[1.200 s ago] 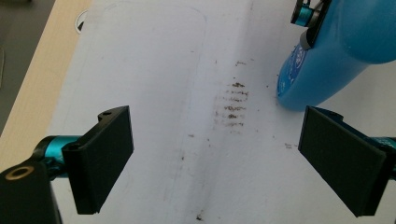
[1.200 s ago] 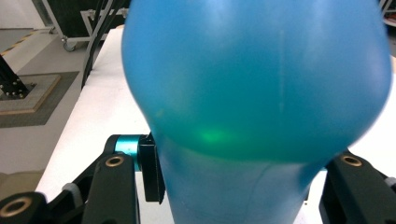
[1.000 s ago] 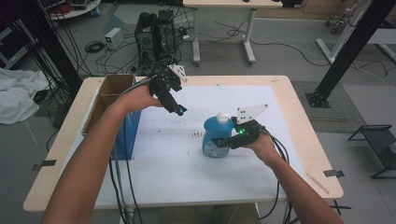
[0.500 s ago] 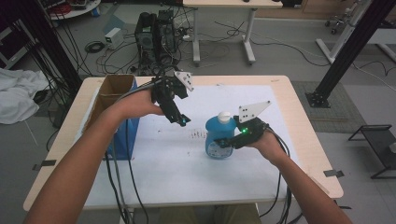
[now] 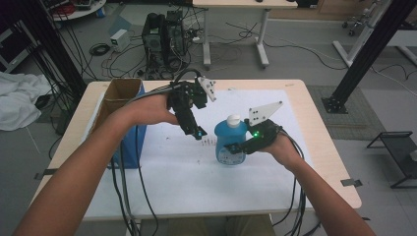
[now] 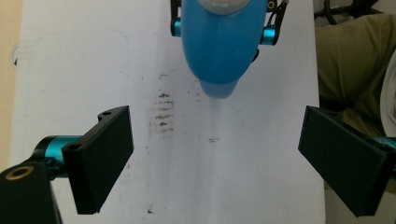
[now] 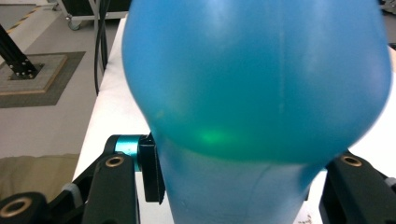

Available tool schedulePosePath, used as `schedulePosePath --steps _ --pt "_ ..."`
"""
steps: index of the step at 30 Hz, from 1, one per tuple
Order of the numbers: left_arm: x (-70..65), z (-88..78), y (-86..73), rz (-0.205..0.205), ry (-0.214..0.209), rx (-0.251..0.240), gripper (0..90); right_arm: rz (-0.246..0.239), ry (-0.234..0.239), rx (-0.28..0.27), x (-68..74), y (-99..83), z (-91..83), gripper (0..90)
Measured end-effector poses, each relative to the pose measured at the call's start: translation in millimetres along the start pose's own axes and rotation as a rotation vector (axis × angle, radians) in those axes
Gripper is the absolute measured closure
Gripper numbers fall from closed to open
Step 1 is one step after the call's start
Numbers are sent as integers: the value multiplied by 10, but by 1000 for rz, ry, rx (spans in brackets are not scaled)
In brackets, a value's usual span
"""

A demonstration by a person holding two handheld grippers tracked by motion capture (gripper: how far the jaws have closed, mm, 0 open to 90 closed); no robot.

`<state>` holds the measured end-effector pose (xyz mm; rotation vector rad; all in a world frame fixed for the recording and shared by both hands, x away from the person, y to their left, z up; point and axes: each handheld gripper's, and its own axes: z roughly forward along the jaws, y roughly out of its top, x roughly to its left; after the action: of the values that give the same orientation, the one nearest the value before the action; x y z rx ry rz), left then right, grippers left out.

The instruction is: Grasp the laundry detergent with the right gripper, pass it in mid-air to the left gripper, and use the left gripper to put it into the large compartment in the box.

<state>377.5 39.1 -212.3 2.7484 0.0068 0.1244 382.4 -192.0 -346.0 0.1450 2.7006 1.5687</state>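
Nearest the person's side of the table, the right gripper point(image 5: 239, 146) has its jaws pinched on the lower body of a rounded, translucent blue plastic bottle with a white cap point(image 5: 230, 142). The bottle stands upright over the white sheet point(image 5: 172, 182) that covers the wooden table point(image 5: 322, 142), near the table's middle; whether its base rests on the sheet or hangs just above it cannot be told.

Risk, as judged: the bottle's wall is smooth and bulges above the pads, so a tilt or a slackened squeeze could let it slide or twist out. A firmer squeeze could dent the soft wall.

Just beyond, the left gripper point(image 5: 197, 133) hangs pointing down beside the bottle, jaws spread wide and empty. In the left gripper view the bottle point(image 6: 219, 44) lies ahead of the open jaws, not between them. An approach off-centre could knock the bottle against the right pads.

Farther left, an open cardboard box with a blue side point(image 5: 118, 123) stands at the table's edge.
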Motion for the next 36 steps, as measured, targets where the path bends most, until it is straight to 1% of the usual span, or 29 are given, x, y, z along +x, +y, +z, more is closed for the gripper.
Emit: schedulePosePath --steps 2,3,6,7,9,10,11,12,13,14,15,16,17,18,19,20,21,22,25,28,30,31,32,34,35,36 --pt "-14 15 40 10 -9 5 103 1 4 5 13 15 10 439" --pt "-14 15 40 10 -9 5 103 1 4 5 13 15 10 439" --pt "-24 48 106 13 -12 9 103 -8 11 -3 21 28 32 439" --pt "-26 55 122 12 -9 12 102 -5 10 6 28 29 32 439" --pt "-29 61 156 13 -13 22 102 -18 13 -6 21 38 46 440" --pt "-31 66 175 12 -11 24 102 -17 13 -5 27 43 52 440" --pt "-34 71 193 11 -11 21 102 -5 18 5 38 48 48 439" --pt "-32 72 214 13 -15 23 102 -7 14 2 39 55 52 440" --pt "-31 80 230 9 -16 17 102 -30 14 -11 25 63 65 439" --pt "-29 84 250 11 -14 23 102 -10 16 -1 42 69 61 439" --pt "-27 96 267 13 -20 24 102 -29 16 -13 30 78 75 439" --pt "-27 105 285 15 -22 32 102 -19 20 -1 38 86 73 440" --pt "-26 115 302 16 -27 38 102 -31 18 -12 34 99 87 439" --pt "-27 129 316 16 -30 39 102 -12 26 9 52 109 80 440" --pt "-28 145 329 17 -31 39 102 -18 27 0 52 120 92 439" --pt "-26 155 343 20 -32 48 102 -36 33 -10 42 134 102 439" --pt "-27 171 353 16 -39 48 102 -38 28 -6 48 147 102 439" --pt "-27 185 363 18 -41 49 102 -21 33 1 63 160 100 439" --pt "-27 221 391 21 -48 54 102 -48 40 -4 52 190 113 439" --pt "-31 255 418 23 -56 60 102 -47 41 -3 56 202 119 439" --pt "-27 273 434 25 -55 66 102 -63 37 -2 49 200 131 439" --pt "-26 286 441 22 -55 65 103 -60 35 -8 53 201 136 439" --pt "-22 293 449 22 -59 69 103 -52 43 2 63 201 135 439" --pt "-21 320 462 20 -60 72 103 -48 45 0 68 203 139 439" --pt "-18 326 465 21 -63 75 103 -57 47 4 65 205 140 438" --pt "-16 336 469 21 -64 75 103 -47 47 5 72 204 140 439"
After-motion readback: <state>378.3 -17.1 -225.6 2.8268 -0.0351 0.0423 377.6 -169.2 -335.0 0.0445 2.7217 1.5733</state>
